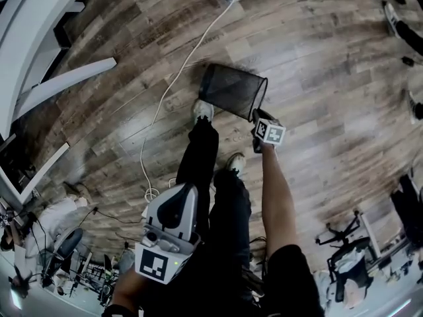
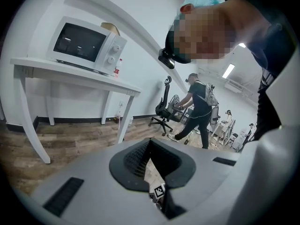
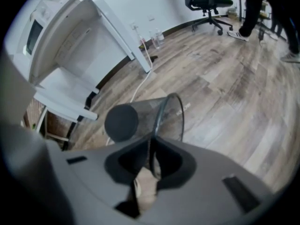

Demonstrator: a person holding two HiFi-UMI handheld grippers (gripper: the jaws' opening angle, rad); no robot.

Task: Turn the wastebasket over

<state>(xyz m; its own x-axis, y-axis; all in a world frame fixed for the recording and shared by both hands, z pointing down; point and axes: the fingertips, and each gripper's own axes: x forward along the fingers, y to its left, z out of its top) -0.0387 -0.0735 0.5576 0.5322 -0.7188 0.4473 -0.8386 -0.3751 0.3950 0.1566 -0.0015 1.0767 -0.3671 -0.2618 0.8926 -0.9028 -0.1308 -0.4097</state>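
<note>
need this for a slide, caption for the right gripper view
right claw gripping the rim of a black mesh wastebasket tipped on its side over a wood floor

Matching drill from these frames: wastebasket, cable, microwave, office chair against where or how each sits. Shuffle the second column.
Things
1. wastebasket
2. white cable
3. microwave
4. office chair

Places or states
A. on the white table
B. standing on its castors, past the table
C. tipped sideways, rim between the right gripper jaws
D. trailing across the floor

Pairs: 1-C, 2-D, 3-A, 4-B
</note>
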